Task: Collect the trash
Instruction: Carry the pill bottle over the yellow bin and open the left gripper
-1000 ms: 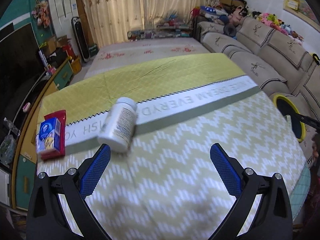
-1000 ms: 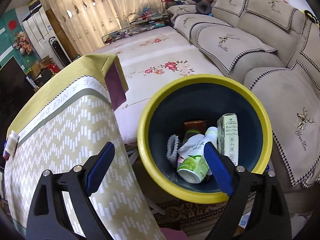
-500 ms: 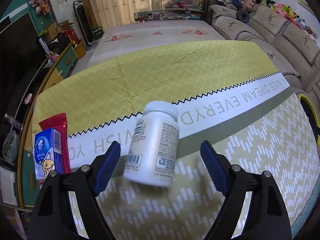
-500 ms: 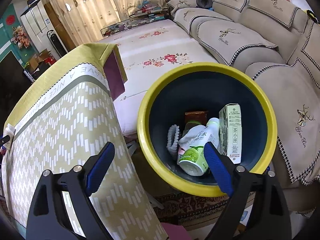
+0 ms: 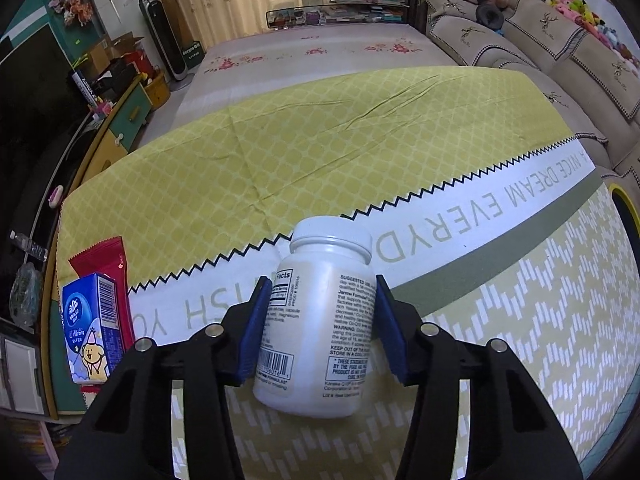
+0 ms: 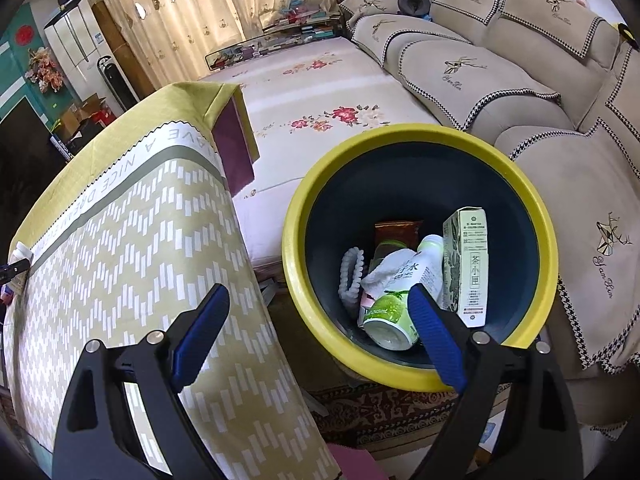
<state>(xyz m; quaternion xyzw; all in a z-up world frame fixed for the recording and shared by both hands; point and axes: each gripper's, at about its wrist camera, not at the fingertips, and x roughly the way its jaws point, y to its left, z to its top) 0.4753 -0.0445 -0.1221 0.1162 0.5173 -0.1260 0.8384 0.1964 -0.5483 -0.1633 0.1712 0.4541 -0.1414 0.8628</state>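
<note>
A white pill bottle lies on the yellow-green tablecloth, cap pointing away. My left gripper is shut on the bottle, its blue pads pressed against both sides of the body. A blue tissue pack and a red wrapper lie at the table's left edge. My right gripper is open and empty, held over the near rim of the yellow-rimmed dark bin beside the table. The bin holds a green-white bottle, a tea carton, a brown wrapper and white bits.
A beige sofa stands behind the bin, with a flowered cover on the low surface beside it. A TV cabinet runs along the table's left side. The bin's rim shows at the table's right edge.
My left gripper has moved forward over the pill bottle and closed on it. My right gripper has stayed open by the bin, shifting only slightly.
</note>
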